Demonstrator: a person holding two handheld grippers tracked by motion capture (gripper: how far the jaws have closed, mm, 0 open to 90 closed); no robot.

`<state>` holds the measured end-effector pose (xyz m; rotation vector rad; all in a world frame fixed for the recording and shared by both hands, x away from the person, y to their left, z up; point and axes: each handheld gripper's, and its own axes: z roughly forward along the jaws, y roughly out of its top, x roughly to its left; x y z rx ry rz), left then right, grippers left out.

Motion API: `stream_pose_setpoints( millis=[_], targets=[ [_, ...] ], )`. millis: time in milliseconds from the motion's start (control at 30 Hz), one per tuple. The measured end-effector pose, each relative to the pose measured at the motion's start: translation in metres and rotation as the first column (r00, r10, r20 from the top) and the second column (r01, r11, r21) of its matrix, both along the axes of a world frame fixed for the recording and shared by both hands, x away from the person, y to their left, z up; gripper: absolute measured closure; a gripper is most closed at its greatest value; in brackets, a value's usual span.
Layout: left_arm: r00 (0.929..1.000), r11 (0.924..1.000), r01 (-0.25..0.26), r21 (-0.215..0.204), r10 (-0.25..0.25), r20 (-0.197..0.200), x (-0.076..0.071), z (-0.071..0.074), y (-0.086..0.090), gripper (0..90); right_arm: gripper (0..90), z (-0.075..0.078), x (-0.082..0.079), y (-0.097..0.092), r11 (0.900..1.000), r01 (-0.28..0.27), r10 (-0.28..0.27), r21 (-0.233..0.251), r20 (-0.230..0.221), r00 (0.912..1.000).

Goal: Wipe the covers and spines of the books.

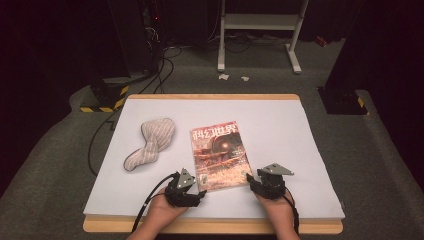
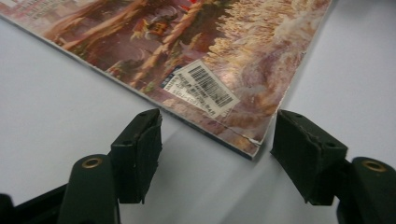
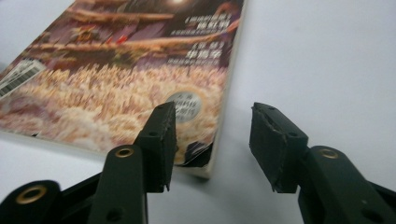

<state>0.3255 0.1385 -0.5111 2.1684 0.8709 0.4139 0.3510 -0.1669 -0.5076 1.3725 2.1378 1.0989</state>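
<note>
A magazine (image 1: pixel 218 155) with a reddish illustrated cover lies flat in the middle of the white-covered table (image 1: pixel 280 130). My left gripper (image 1: pixel 201 192) sits at its near left corner. In the left gripper view the jaws stand open (image 2: pixel 217 140), with the barcoded corner of the magazine (image 2: pixel 205 70) just ahead of the gap and untouched. My right gripper (image 1: pixel 248 177) is at the near right corner. Its jaws are open (image 3: pixel 212 135) and straddle the magazine's (image 3: pixel 116 84) right edge, one jaw over the cover, the other over bare table.
A striped fabric pouch (image 1: pixel 150 142) lies left of the magazine. The table's wooden front edge (image 1: pixel 215 226) is just behind my hands. Cables (image 1: pixel 160 70) and a white stand (image 1: pixel 260 25) are on the floor beyond the table.
</note>
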Motion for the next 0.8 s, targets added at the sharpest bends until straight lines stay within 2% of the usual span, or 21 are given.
stream_pose_setpoints(
  millis=[167,367,567,800],
  targets=[
    [1.0000,1.0000,-0.003,-0.004,0.003,-0.005,0.002,0.000,0.001,36.9,54.7,-0.002,0.002,0.005,0.9990,-0.030,0.032,0.032,-0.058,0.9978],
    [0.9996,0.9996,-0.028,0.005,0.028,-0.004,0.005,0.001,0.009,41.0,54.5,-0.001,0.002,0.016,0.9989,-0.044,0.045,0.017,-0.058,0.9973],
    [0.9962,0.9962,-0.087,0.000,0.087,-0.002,0.011,0.001,0.026,46.0,54.7,-0.001,0.004,0.032,0.9979,-0.064,0.064,0.008,-0.052,0.9966],
    [0.9931,0.9931,-0.117,-0.009,0.117,-0.004,0.017,0.001,0.035,52.9,55.0,-0.001,0.008,0.046,0.9976,-0.067,0.067,-0.014,-0.035,0.9971]
  ],
)
